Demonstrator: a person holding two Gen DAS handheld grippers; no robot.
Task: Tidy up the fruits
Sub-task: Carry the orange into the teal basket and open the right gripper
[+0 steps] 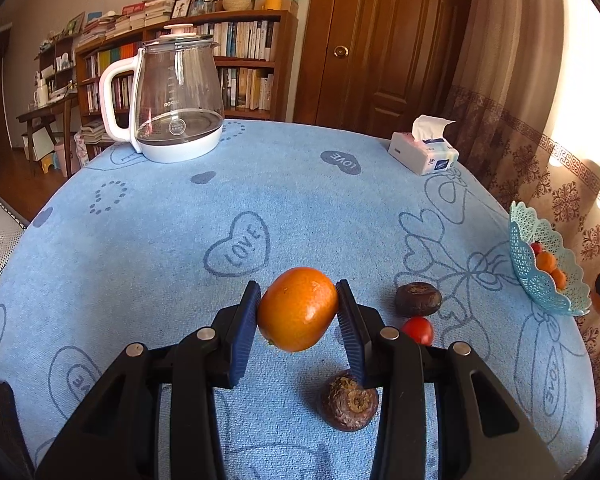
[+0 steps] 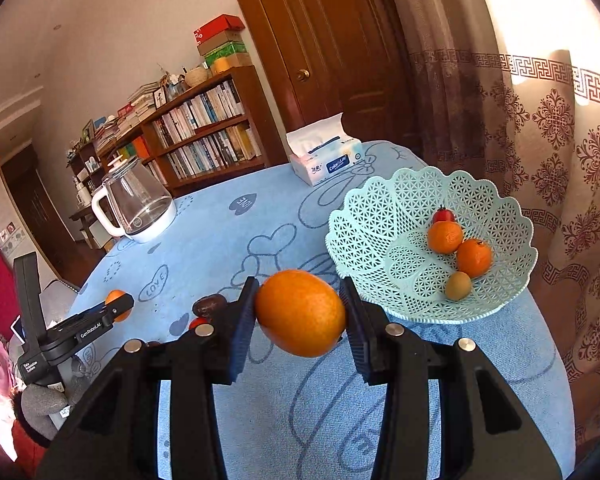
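With each gripper's jaws clamped on an orange, left (image 1: pixel 298 309) and right (image 2: pixel 300 312), either smooth fruit could slip before reaching the basket (image 2: pixel 364 216) at two o'clock.

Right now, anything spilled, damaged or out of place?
Nothing spilled or damaged. Each tool, left and right, grips an orange. Two dark fruits and a small red one lie loose outside the basket.

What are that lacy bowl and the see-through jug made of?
The bowl looks like moulded plastic, pale mint and matte: its scalloped walls are pierced in a regular lattice. The jug seems to be clear glass, since shelves show through and it glints, with a glossy white handle and base, probably plastic.
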